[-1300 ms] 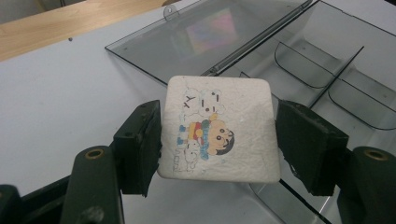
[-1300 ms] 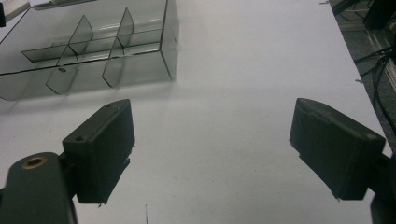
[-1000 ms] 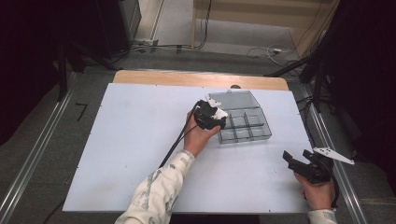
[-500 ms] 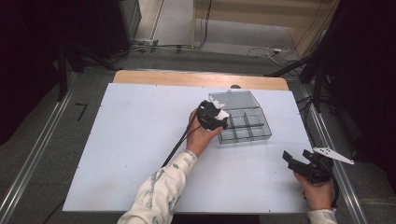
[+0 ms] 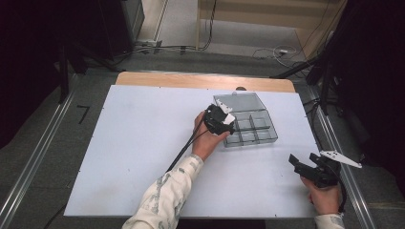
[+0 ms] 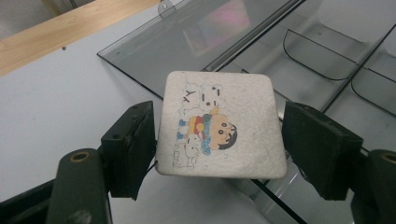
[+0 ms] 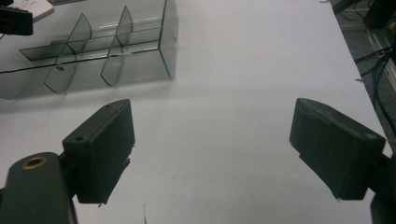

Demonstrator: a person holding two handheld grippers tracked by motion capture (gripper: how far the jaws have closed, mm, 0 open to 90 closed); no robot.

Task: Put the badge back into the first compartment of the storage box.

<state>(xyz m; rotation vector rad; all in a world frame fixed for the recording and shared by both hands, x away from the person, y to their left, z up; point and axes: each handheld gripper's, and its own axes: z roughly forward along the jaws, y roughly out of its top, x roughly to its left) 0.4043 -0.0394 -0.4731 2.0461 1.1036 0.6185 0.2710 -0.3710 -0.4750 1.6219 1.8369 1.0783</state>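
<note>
Left gripper (image 6: 215, 140) pinching the eraser (image 6: 219, 126) flat by its side edges, poised over the box's (image 5: 267, 136) near-left corner, lid (image 6: 187, 37) laid open behind, ready for dropping in. Right gripper (image 7: 210, 149) spread wide, empty, parked near the table (image 5: 143, 143) edge, clear of the work.

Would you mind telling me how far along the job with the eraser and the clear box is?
Done: the clear compartment box lies open, lid flat behind it. In hand: the left gripper holds a white cartoon-printed eraser over the box's near-left corner, though its jaws look slightly apart from it. Left: setting the eraser in a compartment, all of which look empty. The right gripper waits open over bare table.
</note>
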